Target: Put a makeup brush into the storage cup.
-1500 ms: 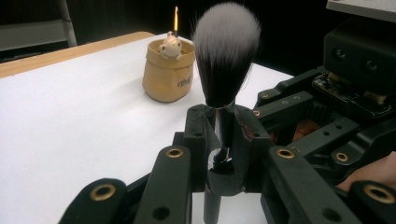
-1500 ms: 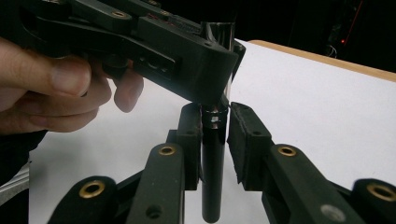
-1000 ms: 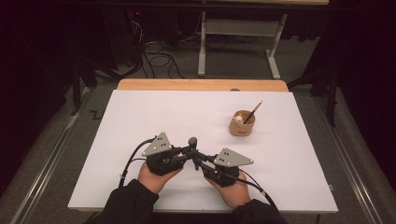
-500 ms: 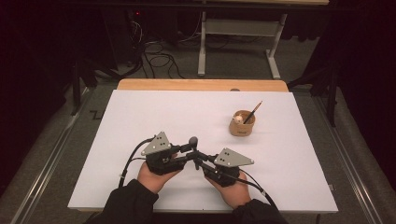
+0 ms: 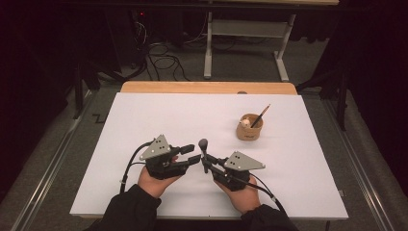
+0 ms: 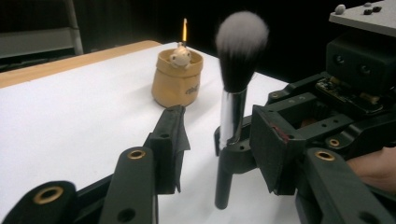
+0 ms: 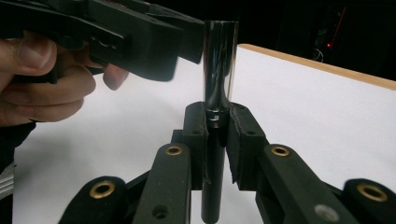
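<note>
The makeup brush point(image 6: 236, 93) stands upright above the white table point(image 5: 144, 120), near its front edge, between my two grippers. In the right gripper view I see its black handle point(image 7: 212, 158) clenched between the pads of my right gripper point(image 7: 215, 135), with the shiny metal collar rising above them; the bristles are cut off at the top there. The left gripper view shows the whole soft head, dark with a pale tip. There the jaws of my left gripper point(image 6: 219, 140) have just been opening: the brush is between them, but the pads stand apart from it on both sides. From the high view, both grippers meet at the brush point(image 5: 203, 147). Farther back to the right stands a small tan cup point(image 5: 249, 127) with a thin stick in it.
</note>
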`<state>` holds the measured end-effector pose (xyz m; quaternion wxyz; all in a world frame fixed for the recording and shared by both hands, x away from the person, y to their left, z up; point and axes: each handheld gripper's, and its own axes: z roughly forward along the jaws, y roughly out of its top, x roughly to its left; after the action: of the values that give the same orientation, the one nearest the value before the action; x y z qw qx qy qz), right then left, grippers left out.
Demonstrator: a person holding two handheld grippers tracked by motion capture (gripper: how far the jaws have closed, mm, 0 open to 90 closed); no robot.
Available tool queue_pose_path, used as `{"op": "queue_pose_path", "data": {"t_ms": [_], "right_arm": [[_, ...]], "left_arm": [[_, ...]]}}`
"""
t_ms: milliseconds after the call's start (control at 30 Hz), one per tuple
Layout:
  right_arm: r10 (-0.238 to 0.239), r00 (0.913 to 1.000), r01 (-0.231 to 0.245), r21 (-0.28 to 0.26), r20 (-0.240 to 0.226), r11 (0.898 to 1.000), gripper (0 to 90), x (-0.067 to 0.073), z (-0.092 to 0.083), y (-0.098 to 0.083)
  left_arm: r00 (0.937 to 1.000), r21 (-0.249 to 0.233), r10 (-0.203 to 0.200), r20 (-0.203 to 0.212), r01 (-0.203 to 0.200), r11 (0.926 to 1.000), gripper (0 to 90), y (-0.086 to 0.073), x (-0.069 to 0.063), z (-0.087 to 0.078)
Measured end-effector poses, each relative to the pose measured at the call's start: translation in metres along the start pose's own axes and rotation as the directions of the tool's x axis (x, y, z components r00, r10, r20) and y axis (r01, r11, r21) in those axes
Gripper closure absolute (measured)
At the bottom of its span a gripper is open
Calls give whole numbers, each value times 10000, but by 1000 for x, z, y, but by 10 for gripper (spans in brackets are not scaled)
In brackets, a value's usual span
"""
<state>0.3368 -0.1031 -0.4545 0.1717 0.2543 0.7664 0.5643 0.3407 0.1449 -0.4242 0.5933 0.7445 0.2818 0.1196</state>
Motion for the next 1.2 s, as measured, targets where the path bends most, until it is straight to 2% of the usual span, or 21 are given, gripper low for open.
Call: {"op": "queue_pose_path", "data": {"t_ms": [267,400,533,700,933,1000,1200], "right_arm": [[3,9998,-1,-112,186,9999,804,-7,-6,1],[34,9997,-30,-170,255,9999,804,-11,-9,1],[19,9994,-11,-245,338,9997,804,-13,-12,2],[60,9990,-47,-310,449,9995,804,-17,-16,2],[144,9977,-116,-428,662,9990,804,-25,-24,3],[168,9971,-134,-464,741,9988,804,-27,-27,3],[185,9951,-130,-568,974,9983,804,-32,-34,4]], "left_arm": [[9977,-69,-20,-673,16,10000,478,-3,11,-7],[9921,-84,64,-1252,-76,9999,427,-5,17,-11],[9872,-154,-11,-1593,-14,9999,389,-6,23,-15],[9741,-106,79,-2258,-106,9999,329,-8,31,-24],[9543,-105,-97,-2986,68,9999,219,-14,43,-41],[9456,40,44,-3252,-32,10000,178,-16,44,-45],[9353,254,201,-3534,-119,9996,136,-22,48,-51]]}}
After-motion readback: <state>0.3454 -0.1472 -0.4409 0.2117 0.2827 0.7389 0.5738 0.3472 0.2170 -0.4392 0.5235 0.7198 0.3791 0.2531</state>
